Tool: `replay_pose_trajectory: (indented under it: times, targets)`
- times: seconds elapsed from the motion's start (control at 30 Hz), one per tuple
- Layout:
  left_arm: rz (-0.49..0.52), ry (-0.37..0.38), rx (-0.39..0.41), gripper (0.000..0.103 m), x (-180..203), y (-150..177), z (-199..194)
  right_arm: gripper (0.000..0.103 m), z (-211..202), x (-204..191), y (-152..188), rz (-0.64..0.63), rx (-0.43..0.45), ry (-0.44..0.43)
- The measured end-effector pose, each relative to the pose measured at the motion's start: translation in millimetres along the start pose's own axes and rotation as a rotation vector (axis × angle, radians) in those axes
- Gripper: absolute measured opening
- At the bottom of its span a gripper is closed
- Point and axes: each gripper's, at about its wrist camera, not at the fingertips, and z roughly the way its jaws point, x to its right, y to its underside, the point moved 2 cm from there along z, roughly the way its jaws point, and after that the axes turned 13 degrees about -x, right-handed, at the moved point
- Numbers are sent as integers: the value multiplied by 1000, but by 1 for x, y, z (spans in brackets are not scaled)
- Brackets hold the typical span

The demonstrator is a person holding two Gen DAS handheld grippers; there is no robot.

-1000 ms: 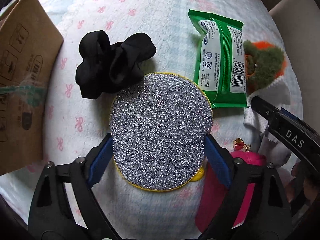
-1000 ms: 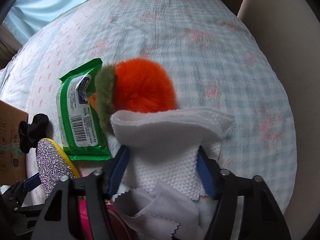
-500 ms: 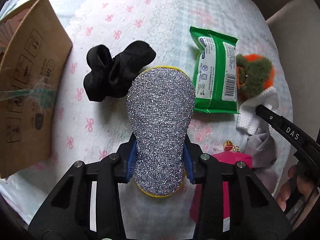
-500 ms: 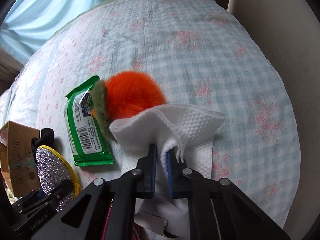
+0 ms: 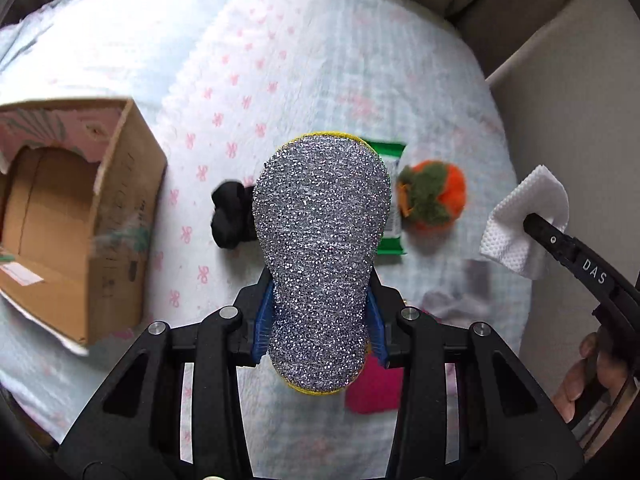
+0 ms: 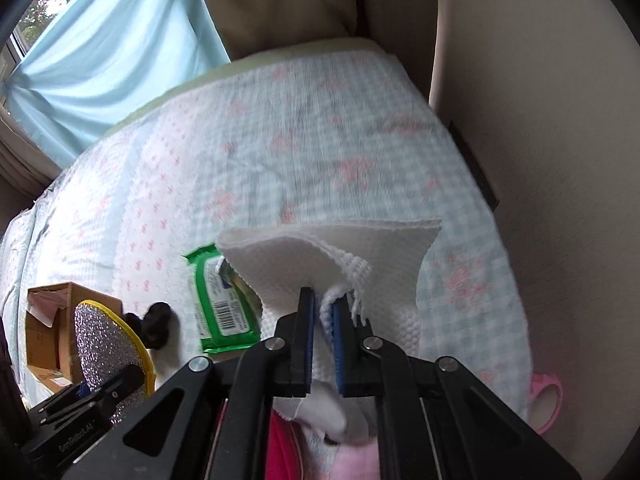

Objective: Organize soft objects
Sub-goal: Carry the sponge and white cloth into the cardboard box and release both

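Both fingers clamped: left (image 5: 320, 320) on glittery sponge (image 5: 322, 248), right (image 6: 322, 340) on white cloth (image 6: 360, 256).

Bed w/ checked quilt (image 6: 360, 152), blue curtain (image 6: 120, 52) at window.

Silver glitter scrubbing pad (image 5: 320, 264), yellow-edged, round, squeezed narrow at lower part, raised above bed. White embossed cloth (image 6: 360, 252), folded, pinched at one edge, fanning upward, off bed. Black fabric bundle (image 5: 230, 216) crumpled on bedspread. Green wet-wipes pack (image 6: 222, 300) flat, barcode up. Orange-and-green plush ball (image 5: 434, 196) just beside pack. Pink pouch (image 5: 374, 390) and grey cloth (image 5: 456, 300) near bed edge.
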Motion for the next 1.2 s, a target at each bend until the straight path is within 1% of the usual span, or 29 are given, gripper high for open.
replay_pose_trajectory:
  times: [0.1, 0.17, 0.3, 0.43, 0.57, 0.77, 0.9, 1.03, 1.2]
  targets:
    - [12, 22, 46, 35, 8, -6, -29, 8, -32, -11, 1, -13, 29, 7]
    - [19, 36, 76, 35, 4, -6, -55, 8, -57, -22, 3, -27, 54, 15]
    - [34, 55, 134, 35, -6, -17, -103, 8, -97, -51, 5, -55, 89, 14]
    - [68, 47, 192, 36, -34, -15, -157, 8, -139, -99, 15, -103, 119, 1]
    - [92, 41, 219, 36, -67, -18, -192, 8, -165, -156, 31, -134, 134, -16]
    - [106, -3, 226, 36, -140, -17, -232, 8, -169, -245, 56, -136, 121, -66]
    - [109, -27, 202, 36, -198, -22, -240, 8, -157, -303, 68, -142, 94, -84]
    - [115, -49, 159, 36, -248, -28, -232, 8, -138, -345, 78, -141, 54, -94]
    - [145, -103, 94, 36, -290, -38, -200, 8, -97, -389, 86, -134, -12, -92]
